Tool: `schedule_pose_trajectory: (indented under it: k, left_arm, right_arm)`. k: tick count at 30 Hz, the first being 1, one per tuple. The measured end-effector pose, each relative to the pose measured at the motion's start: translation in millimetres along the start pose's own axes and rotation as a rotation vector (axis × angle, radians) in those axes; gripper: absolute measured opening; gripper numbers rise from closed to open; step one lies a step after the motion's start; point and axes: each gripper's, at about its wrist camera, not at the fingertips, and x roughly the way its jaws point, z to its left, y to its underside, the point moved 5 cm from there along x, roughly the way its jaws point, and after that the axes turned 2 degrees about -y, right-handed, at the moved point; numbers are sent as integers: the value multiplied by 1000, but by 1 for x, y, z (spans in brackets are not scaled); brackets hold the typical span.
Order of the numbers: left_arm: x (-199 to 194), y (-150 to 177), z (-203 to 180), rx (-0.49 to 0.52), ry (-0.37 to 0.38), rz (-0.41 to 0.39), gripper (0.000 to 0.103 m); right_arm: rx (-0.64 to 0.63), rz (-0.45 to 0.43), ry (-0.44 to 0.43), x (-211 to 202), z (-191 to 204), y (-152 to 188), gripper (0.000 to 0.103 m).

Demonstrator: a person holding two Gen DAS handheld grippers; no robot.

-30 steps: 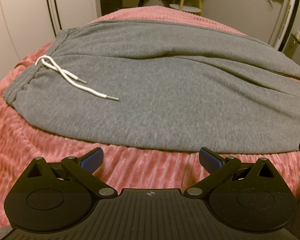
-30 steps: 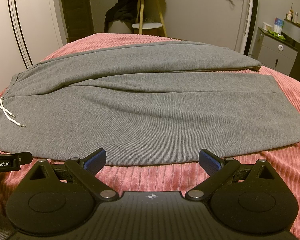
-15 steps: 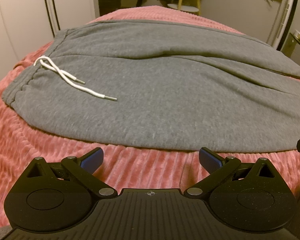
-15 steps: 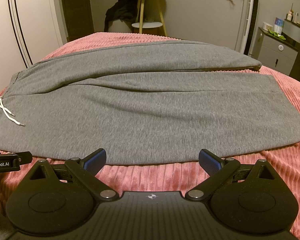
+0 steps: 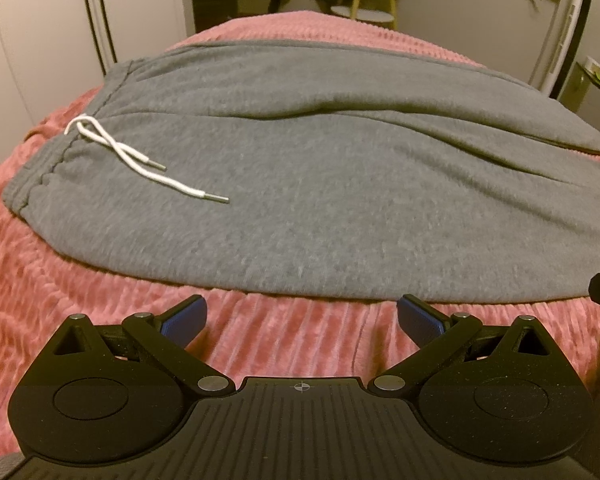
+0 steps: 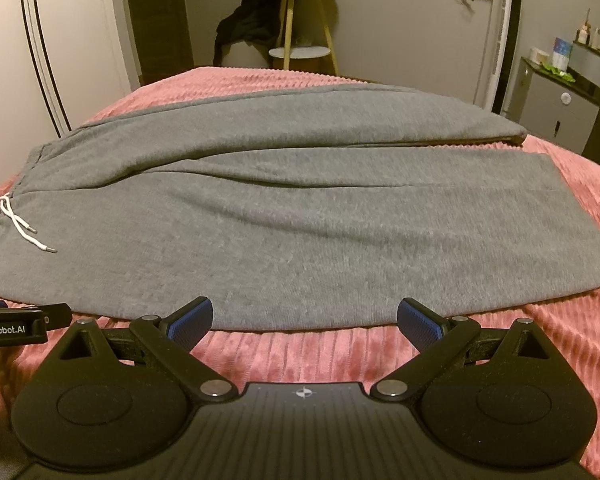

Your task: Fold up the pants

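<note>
Grey sweatpants (image 5: 320, 184) lie flat across a pink ribbed bedspread (image 5: 80, 280), waistband at the left, legs running right. A white drawstring (image 5: 140, 160) lies on the waist area. In the right wrist view the pants (image 6: 300, 220) show both legs, with cuffs at the right, and the drawstring (image 6: 24, 232) at far left. My left gripper (image 5: 300, 318) is open and empty, just short of the pants' near edge. My right gripper (image 6: 304, 320) is open and empty, its fingertips at the near edge.
The bedspread (image 6: 560, 352) covers the bed. A wooden side table (image 6: 300, 40) with dark clothing (image 6: 244, 28) draped on it stands behind the bed. A cabinet (image 6: 560, 108) is at the right, wardrobe doors (image 6: 40, 40) at the left.
Both grippers have crept slightly toward the pants' near edge. Their jaws stay open and the pants have not moved.
</note>
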Motion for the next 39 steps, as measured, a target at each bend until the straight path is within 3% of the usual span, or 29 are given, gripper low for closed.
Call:
schedule_pose_trajectory:
  k: [7, 10, 13, 17, 20, 25, 27, 29, 30, 33, 36, 37, 39]
  left_arm:
    - [2, -10, 9, -64, 21, 35, 103]
    - [8, -27, 16, -104, 15, 35, 103]
    - [14, -64, 20, -114, -52, -26, 103]
    - [32, -119, 18, -136, -144, -119, 103]
    - [57, -150, 20, -174, -213, -152, 103]
    - [97, -166, 34, -209, -391, -244, 103]
    - [109, -167, 44, -218, -438, -271, 103]
    - [115, -168, 55, -234, -463, -308, 103]
    - [115, -169, 58, -247, -471, -331, 103]
    - [120, -167, 71, -300, -480, -395, 103]
    - [136, -164, 79, -319, -493, -417, 103]
    - [141, -161, 80, -322, -498, -409, 103]
    - [156, -156, 86, -331, -495, -383, 103]
  right_arm:
    - [109, 38, -59, 12, -26, -16, 99]
    - [144, 4, 54, 26, -58, -37, 99]
    - [181, 27, 162, 54, -101, -59, 99]
    - [109, 56, 306, 86, -140, -63, 99]
    - [137, 163, 274, 109, -157, -45, 99]
    - [176, 153, 189, 111, -170, -34, 99]
    - [133, 204, 198, 114, -165, -38, 99]
    - [114, 295, 199, 116, -162, -56, 99]
    - [128, 285, 177, 115, -161, -74, 99]
    - [205, 136, 110, 117, -162, -147, 99]
    - [275, 17, 93, 153, -160, -223, 97]
    - [294, 1, 107, 168, -165, -242, 94]
    - [357, -2, 146, 211, -176, -280, 75]
